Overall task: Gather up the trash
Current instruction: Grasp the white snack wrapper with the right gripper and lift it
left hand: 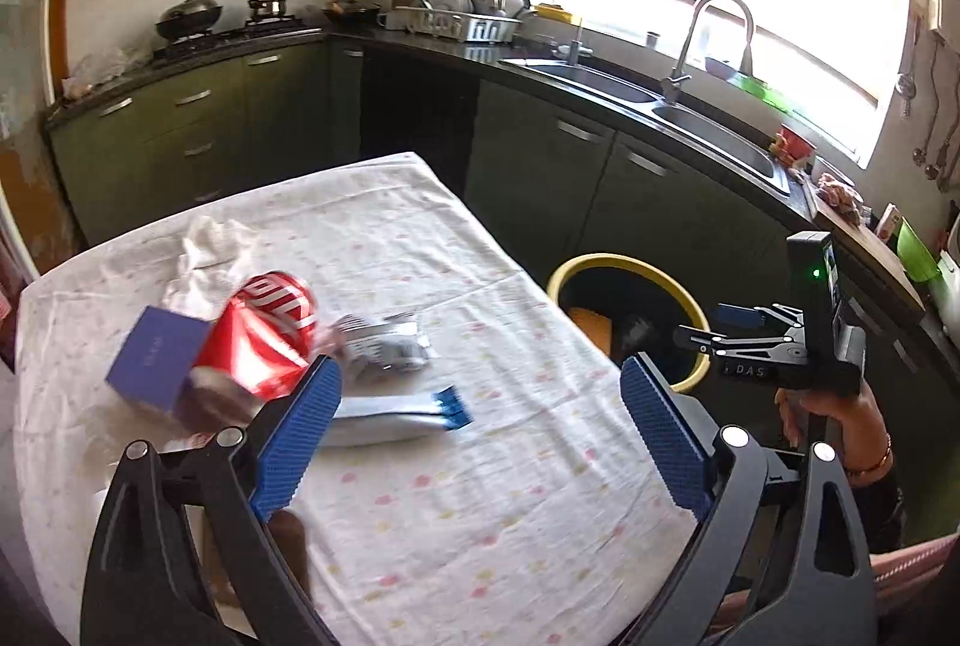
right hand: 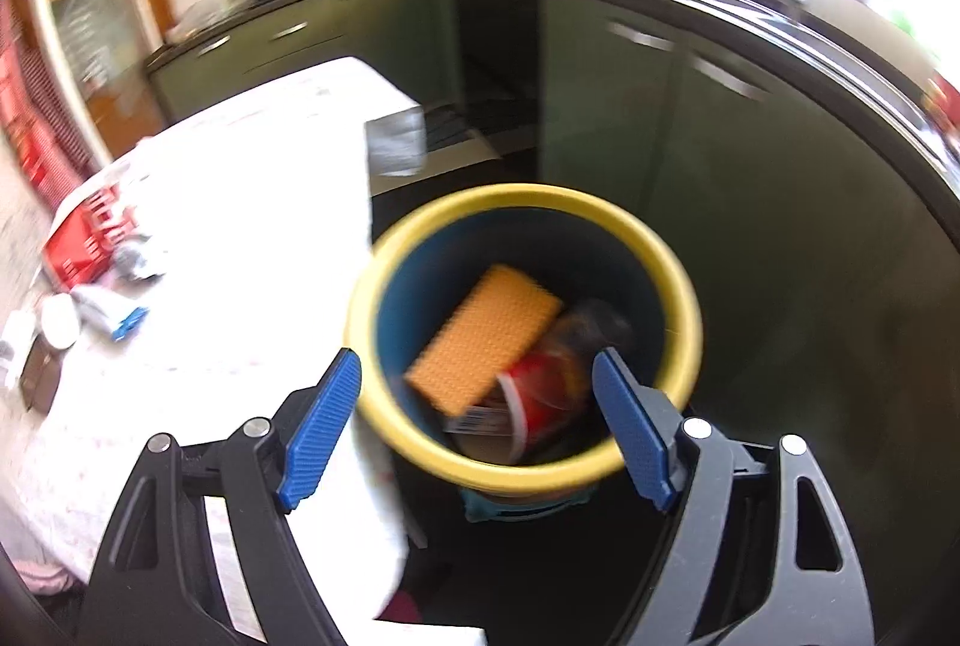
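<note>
The left hand-held gripper (left hand: 480, 406) hangs wide open and empty over the counter (left hand: 480, 496). The nearest trash, a blue-tipped wrapper (left hand: 396, 415), lies just beside its left finger, long axis crosswise. The right hand-held gripper (right hand: 477, 418), open and empty too, hovers above the yellow-rimmed bin (right hand: 678, 286).

My left gripper (left hand: 480, 406) points forward and downward, its blue pads (left hand: 306, 418) spread wide with nothing between them. My right gripper (right hand: 477, 424) tilts down more steeply, jaws also apart and empty. My right hand (left hand: 840, 418) grips its handle, a bracelet at the wrist.
</note>
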`<state>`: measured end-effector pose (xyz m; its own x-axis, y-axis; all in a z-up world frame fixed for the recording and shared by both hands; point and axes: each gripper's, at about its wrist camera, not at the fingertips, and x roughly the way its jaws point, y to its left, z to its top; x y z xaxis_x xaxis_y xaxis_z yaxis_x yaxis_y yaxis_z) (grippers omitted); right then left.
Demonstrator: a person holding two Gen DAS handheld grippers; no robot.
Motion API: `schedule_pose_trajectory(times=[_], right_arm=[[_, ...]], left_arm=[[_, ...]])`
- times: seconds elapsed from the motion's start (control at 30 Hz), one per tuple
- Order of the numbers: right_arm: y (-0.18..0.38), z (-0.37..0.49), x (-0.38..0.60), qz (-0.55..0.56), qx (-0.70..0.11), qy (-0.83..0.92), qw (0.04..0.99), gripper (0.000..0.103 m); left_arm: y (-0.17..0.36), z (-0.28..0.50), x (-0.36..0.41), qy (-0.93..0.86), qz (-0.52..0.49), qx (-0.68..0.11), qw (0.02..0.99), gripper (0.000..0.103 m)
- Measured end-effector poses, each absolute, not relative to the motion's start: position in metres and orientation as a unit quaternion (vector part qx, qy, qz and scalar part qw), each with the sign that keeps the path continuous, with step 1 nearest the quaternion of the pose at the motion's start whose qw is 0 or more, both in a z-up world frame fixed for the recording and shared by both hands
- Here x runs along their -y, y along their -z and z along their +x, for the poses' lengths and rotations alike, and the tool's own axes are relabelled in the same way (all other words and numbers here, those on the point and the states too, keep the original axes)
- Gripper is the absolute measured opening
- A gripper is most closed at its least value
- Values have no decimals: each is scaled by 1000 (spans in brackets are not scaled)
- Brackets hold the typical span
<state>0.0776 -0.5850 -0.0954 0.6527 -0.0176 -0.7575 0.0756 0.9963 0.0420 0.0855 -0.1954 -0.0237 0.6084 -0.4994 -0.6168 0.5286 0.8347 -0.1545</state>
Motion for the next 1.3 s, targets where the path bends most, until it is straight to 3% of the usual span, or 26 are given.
schedule_pose_trajectory(times=[0.23,0.47,0.77,1.3], right_arm=[[86,110,508,13,-424,-79,902,75],[73,150,426,-33,-424,-196,883,75],[83,199,370,-200,-457,-274,822,74],[116,253,350,-232,-551,-356,718,73]], left_arm=[[37,67,107,224,-5,-340,913,93],[46,58,66,200,-28,-341,918,94],[59,59,54,207,-45,-354,911,95],[72,74,40,202,-66,-368,905,96]])
